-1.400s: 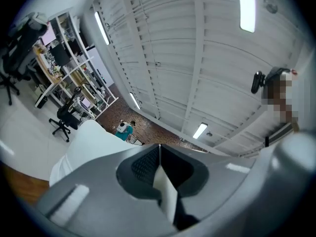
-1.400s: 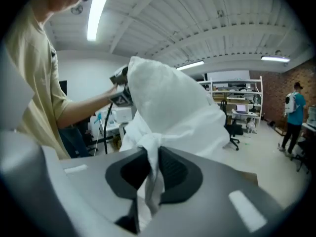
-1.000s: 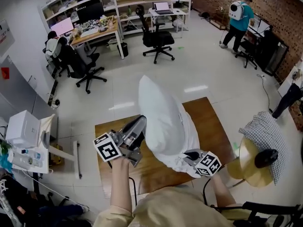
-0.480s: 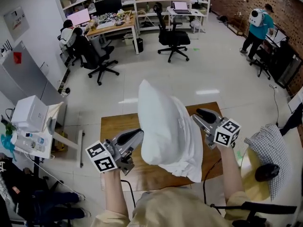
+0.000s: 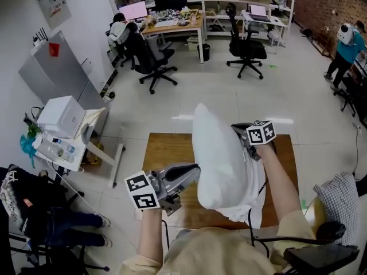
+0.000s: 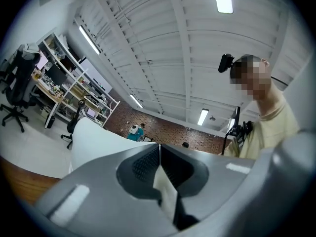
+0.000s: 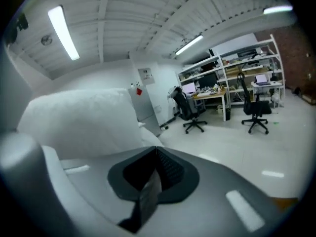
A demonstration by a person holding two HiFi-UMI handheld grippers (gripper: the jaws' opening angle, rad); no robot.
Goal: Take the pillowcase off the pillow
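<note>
**Item: pillow part-way through uncasing, held in the air**

- Left gripper (image 5: 194, 169): nearest the person. The jaws are pressed together on a white fold at the pillow's left flank, judged to be pillowcase and not filling. This hold is unchanged from a second ago.
- Pillowcase (image 5: 243, 202): slack folds are seen hanging at the near, lower end, below the bulk of the pillow.
- Pillow (image 5: 218, 153): carried between the two grippers, clear of the wooden table (image 5: 163, 153) beneath it.
- Right gripper (image 5: 239, 132): a second ago it was clamped low on the slack near end. It was then let go and carried up the right side, and its jaws have just been closing. They are now shut on a thin strip of cloth at the upper right flank, beside a seam line.
- Meaning for the task: a regrip is judged to have been made. The case is not yet off, and the next pull is judged to start from a higher purchase.
- Orientation: the long axis runs from the slack end by the person, up and away to the rounded far end, which points toward the office desks (image 5: 172, 24).
</note>
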